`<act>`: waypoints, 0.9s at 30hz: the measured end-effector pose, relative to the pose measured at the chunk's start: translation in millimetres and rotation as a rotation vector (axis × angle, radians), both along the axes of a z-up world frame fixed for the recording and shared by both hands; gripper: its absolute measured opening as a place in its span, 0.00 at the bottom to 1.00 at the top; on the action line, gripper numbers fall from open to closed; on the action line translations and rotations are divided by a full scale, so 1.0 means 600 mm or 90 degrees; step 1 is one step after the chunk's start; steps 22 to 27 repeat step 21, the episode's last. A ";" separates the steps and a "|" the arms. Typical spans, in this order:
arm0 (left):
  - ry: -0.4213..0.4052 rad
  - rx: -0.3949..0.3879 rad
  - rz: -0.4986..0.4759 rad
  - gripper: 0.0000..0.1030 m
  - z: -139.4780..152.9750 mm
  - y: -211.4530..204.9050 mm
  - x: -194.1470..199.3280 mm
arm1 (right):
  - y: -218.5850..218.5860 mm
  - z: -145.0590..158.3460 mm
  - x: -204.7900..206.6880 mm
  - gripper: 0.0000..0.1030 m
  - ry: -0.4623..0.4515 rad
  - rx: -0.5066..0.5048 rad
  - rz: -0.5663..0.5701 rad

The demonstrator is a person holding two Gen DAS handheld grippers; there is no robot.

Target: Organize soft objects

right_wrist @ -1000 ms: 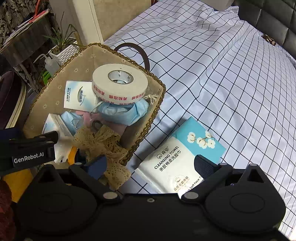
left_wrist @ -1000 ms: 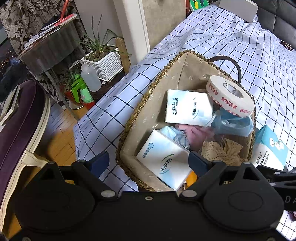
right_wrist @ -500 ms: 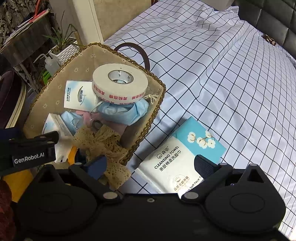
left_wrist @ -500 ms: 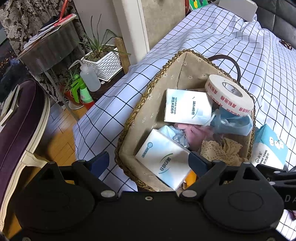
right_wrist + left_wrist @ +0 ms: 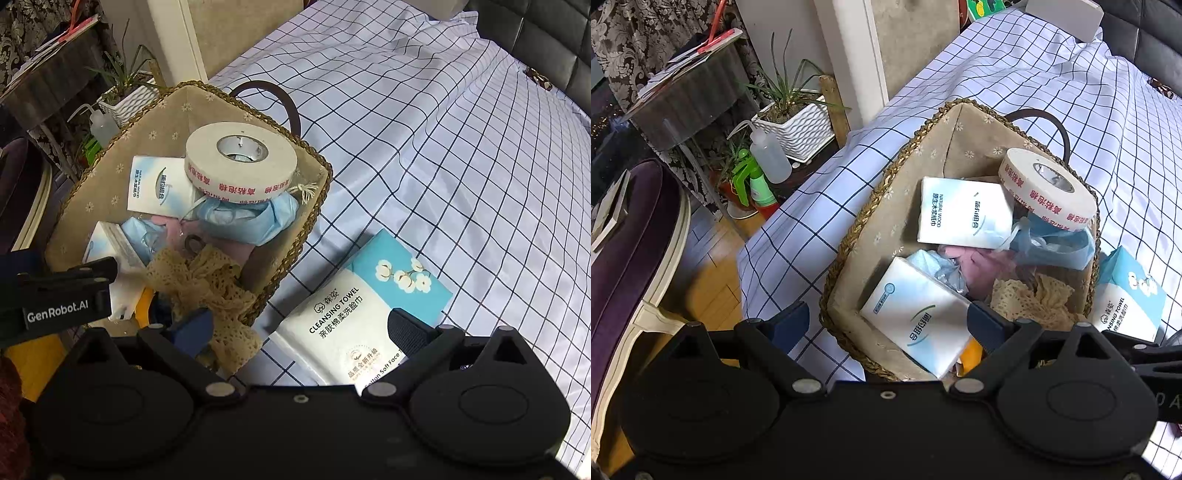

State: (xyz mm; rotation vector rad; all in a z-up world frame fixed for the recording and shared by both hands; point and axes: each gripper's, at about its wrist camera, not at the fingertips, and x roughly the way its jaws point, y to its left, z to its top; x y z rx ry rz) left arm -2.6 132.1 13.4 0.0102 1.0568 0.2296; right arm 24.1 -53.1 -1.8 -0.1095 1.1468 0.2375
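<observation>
A woven basket (image 5: 849,236) with a beige floral lining is set on a bed covered by a blue-checked white sheet (image 5: 461,155), close to the sheet's left edge. Inside it are seen two white tissue packs (image 5: 964,212), one at the far side and one at the near side, a pale blue plastic bag (image 5: 1052,247), a pink cloth (image 5: 975,258) between the packs, and beige lace fabric (image 5: 207,277) spilling over the near rim. A roll of white foam tape (image 5: 240,162) with red lettering is rested on top at the far right corner. A cleansing towel pack (image 5: 369,295) is laid flat on the sheet just right of the basket. The left gripper (image 5: 886,321) is held wide open above the basket's near end, nothing gripped. The right gripper (image 5: 299,325) is likewise spread wide above the towel pack's near end, without any pad seen pressing on it.
</observation>
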 end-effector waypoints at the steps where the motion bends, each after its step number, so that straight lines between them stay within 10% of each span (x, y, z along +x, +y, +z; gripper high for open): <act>1: 0.000 0.001 0.000 0.87 0.000 0.000 0.000 | 0.000 0.000 0.000 0.99 0.000 0.000 0.000; 27: 0.001 0.003 0.002 0.87 0.000 0.001 0.001 | 0.004 -0.007 -0.005 0.99 0.002 -0.007 0.006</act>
